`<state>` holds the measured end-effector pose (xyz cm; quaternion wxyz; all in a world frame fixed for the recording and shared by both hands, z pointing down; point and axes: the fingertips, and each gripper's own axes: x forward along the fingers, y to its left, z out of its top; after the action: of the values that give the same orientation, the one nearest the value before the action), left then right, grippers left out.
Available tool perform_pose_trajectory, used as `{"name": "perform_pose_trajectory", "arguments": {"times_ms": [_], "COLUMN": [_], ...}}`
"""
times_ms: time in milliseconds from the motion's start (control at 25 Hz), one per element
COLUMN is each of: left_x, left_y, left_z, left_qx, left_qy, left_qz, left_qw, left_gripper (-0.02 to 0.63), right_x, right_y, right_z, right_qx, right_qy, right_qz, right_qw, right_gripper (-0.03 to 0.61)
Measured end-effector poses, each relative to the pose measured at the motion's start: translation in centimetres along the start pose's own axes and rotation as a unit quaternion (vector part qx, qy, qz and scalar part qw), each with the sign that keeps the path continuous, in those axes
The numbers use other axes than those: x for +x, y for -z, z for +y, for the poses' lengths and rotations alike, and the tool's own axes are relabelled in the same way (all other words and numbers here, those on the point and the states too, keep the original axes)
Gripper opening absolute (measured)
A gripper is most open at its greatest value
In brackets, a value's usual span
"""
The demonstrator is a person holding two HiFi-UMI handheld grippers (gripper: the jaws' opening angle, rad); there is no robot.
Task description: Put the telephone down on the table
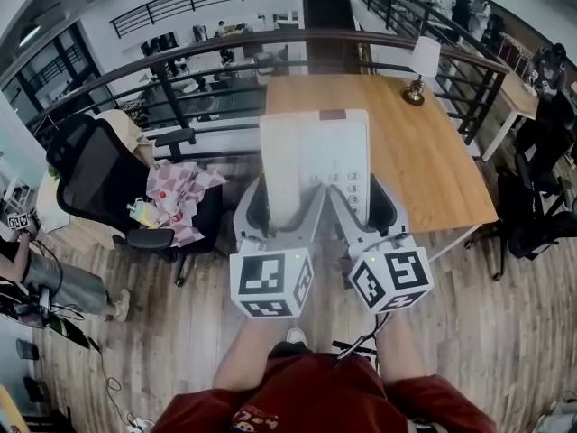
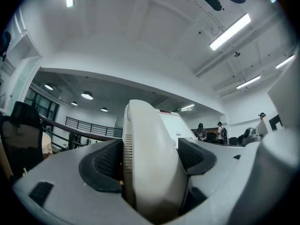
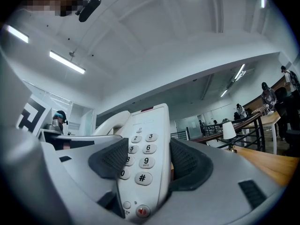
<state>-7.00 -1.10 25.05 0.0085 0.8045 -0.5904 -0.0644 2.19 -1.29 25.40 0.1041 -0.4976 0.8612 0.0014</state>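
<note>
**Telephone held aloft between both hand-held grippers**

The white plastic push-button telephone (image 1: pixel 315 165) was off the surface, carried in the air in front of us with its long axis pointing away. Its rounded white handset (image 2: pixel 150 139) lay along the left side of the body and its keypad (image 3: pixel 140 161) along the right.

The left hand-held gripper (image 1: pixel 281 207) was clamped on the handset side. In the left gripper view both dark ribbed pads (image 2: pixel 108 161) pressed against the handset's flanks, with no gap to be seen.

The right hand-held gripper (image 1: pixel 361 207) was closed on the keypad side. In the right gripper view one pad (image 3: pixel 188 162) sat against the telephone's right edge, and the other lay over the left column of keys. The two grippers were side by side, their marker cubes nearly touching.

Beyond the telephone stood the light wooden surface (image 1: pixel 424 142). In the head view the telephone overlapped the surface's left part, though we could not tell whether it hung directly over it. A small lamp with a white shade and brass base (image 1: pixel 420 69) stood at the far right end of the surface.

A dark metal railing (image 1: pixel 225 48) curved behind the surface. To the left, a black mesh office chair (image 1: pixel 104 183) held a pink patterned cloth (image 1: pixel 185 192). Wood-plank flooring (image 1: pixel 505 332) lay below.
</note>
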Motion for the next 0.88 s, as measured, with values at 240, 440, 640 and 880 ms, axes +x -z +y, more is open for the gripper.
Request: {"name": "perform_pose_trajectory", "arguments": {"times_ms": [240,440,640,880], "left_x": [3.1,4.9,7.2,12.3], "left_y": [-0.5,-0.4,0.5,1.4], "left_z": [4.2,6.4,7.7,8.2], "left_qx": [-0.002,0.0,-0.004,-0.004], "left_qy": [0.001,0.008,0.011,0.01], "left_qz": [-0.004,-0.005,-0.001,0.006], "left_qw": [1.0,1.0,0.9999,0.9999], "left_gripper": [0.396,0.396,0.396,0.396], "right_x": [5.1,7.8,10.1,13.7], "right_y": [0.6,1.2,2.3,3.1], "right_z": [0.7,0.9,-0.2,-3.7], "right_qx": [-0.004,-0.006,-0.007,-0.002], "right_qy": [0.001,0.008,0.011,0.013], "right_qz": [-0.002,-0.006,-0.002,0.001], "right_qw": [1.0,1.0,1.0,1.0], "right_gripper": [0.287,0.287,0.287,0.287]}}
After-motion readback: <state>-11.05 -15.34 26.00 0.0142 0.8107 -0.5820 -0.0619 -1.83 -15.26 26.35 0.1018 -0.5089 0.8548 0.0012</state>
